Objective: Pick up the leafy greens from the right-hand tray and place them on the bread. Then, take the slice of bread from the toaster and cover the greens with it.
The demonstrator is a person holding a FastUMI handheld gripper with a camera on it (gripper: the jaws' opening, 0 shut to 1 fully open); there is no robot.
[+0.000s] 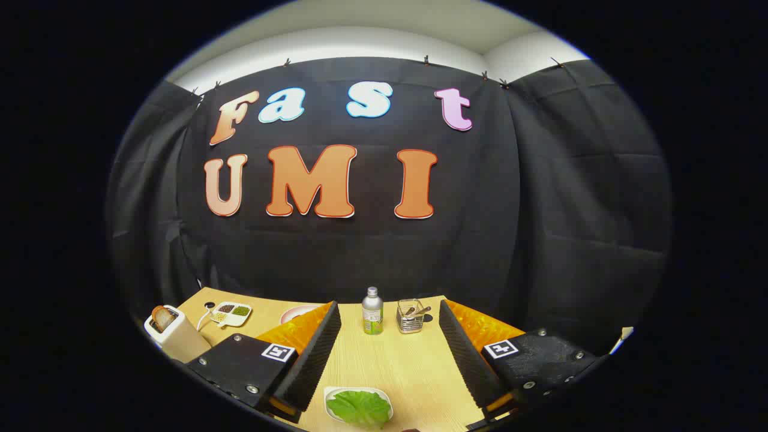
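My gripper (389,318) is held above the wooden table (408,372), its two fingers (312,354) spread wide with nothing between them. Below them, close in, a green leaf (360,408) lies on a small white tray (331,396). Off to the left stands a white toaster (174,336) with a brown slice of bread (161,317) sticking up from its slot. A pink plate (297,312) shows partly behind the left finger; what lies on it is hidden.
A small silver bottle (372,312) with a green label and a glass container (411,317) holding utensils stand at the table's far edge, beyond the fingers. A white divided dish (231,313) of seeds or spices sits behind the toaster.
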